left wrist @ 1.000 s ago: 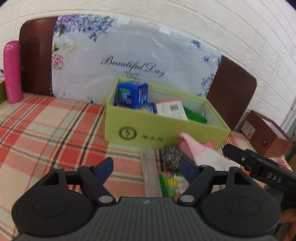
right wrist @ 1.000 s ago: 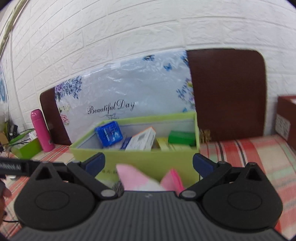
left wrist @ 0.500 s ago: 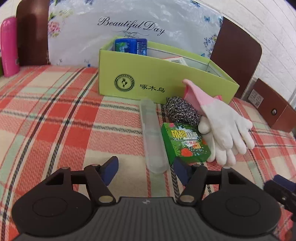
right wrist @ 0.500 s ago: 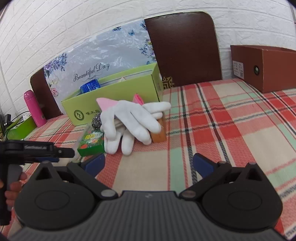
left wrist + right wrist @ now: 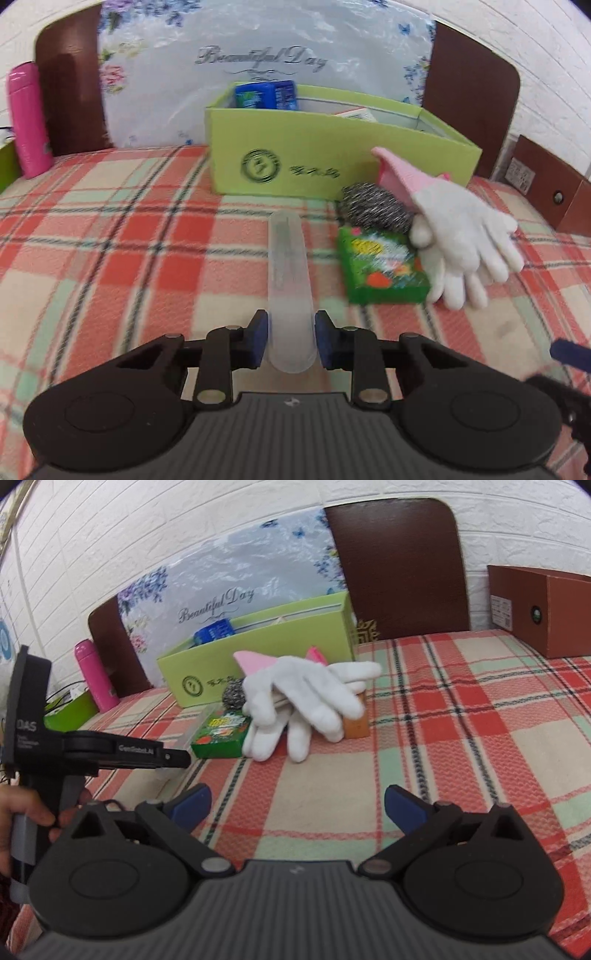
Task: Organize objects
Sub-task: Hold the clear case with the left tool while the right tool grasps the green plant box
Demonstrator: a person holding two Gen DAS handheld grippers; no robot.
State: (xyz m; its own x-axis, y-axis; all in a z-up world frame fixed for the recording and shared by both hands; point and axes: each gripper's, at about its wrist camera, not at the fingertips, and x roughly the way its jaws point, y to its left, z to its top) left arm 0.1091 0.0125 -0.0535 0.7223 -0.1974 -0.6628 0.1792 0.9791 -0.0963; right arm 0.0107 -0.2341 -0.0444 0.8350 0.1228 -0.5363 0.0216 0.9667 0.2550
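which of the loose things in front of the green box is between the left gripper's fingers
The clear plastic tube: its near end sits between the left gripper fingers. The scourer, green packet and white gloves lie off to the right.

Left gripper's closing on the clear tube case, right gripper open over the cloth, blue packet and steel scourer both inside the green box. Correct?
Only the scourer is wrong. The left wrist view shows the steel scourer on the cloth in front of the green box, beside the white gloves. The rest stands.

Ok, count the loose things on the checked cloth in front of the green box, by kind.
Clear case: 1
Steel scourer: 1
Green packet: 1
White gloves: 2
Orange block under the gloves: 1
Total: 6
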